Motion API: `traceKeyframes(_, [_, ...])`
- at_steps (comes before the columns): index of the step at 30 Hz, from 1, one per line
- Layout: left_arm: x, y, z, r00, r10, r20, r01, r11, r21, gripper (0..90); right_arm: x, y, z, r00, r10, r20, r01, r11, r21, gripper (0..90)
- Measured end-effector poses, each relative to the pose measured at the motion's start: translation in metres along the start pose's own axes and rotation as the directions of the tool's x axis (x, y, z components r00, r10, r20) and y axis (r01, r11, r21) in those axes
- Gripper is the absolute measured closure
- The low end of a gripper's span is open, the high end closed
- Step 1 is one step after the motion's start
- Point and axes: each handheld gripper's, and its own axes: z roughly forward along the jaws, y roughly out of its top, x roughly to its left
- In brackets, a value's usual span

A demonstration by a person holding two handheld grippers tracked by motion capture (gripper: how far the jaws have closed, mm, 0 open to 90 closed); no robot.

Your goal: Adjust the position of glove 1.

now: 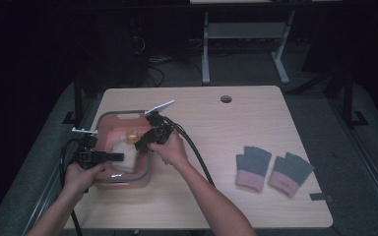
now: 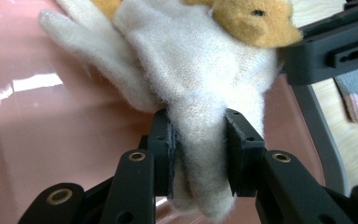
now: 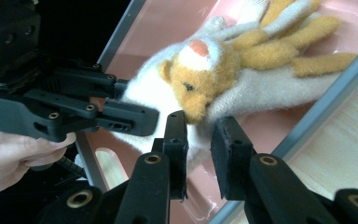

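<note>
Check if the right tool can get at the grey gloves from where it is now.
Probably yes: the right tool is open over the pink bin, and bare table lies between it and the grey gloves.

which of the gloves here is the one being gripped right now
The white glove with the orange animal face, over the pink tub, pinched by the left gripper. The two grey gloves with pink cuffs lie untouched on the table.

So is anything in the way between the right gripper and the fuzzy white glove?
Nothing visible. The right gripper sits open just before the white glove in the pink tub, while the left gripper pinches another part of it.
</note>
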Motion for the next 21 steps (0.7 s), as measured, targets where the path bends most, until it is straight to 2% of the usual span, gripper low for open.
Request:
traceKeyframes(5, [0.002,0.0,0.001,0.9996,0.005,-0.027,-0.004,0.9996,0.029,66.7,-0.001,0.001,-0.005,0.9999,0.002,-0.017,-0.002,1.0,-0.024,76.4])
traceKeyframes(9, [0.002,-0.002,0.004,0.9995,0.008,-0.032,-0.007,0.9989,0.046,65.6,-0.001,0.001,-0.008,0.9999,0.001,-0.014,-0.002,0.999,-0.032,76.4])
traceKeyframes(12, [0.001,-0.002,0.005,0.9992,0.009,-0.038,-0.007,0.9981,0.062,60.2,-0.001,0.001,-0.01,0.9999,0.0,-0.015,-0.001,0.999,-0.038,76.4])
traceKeyframes(13, [0.0,-0.002,0.004,0.9982,0.02,-0.057,-0.016,0.9977,0.066,57.2,-0.001,0.001,-0.011,0.9999,0.001,-0.015,-0.002,0.999,-0.038,76.3])
traceKeyframes(15, [0.0,-0.001,0.003,0.9978,0.019,-0.064,-0.015,0.9979,0.063,52.3,0.0,0.001,-0.012,0.9999,-0.001,-0.014,0.0,0.999,-0.046,76.2])
traceKeyframes(18, [-0.002,0.001,-0.001,0.9974,0.016,-0.07,-0.013,0.999,0.043,52.1,0.0,0.0,-0.015,0.9999,-0.005,-0.016,0.004,0.998,-0.055,76.2])
traceKeyframes(21, [-0.003,0.004,-0.006,0.9963,0.031,-0.081,-0.029,0.9992,0.028,51.5,0.0,-0.002,-0.017,0.9998,-0.008,-0.02,0.006,0.998,-0.057,75.8])
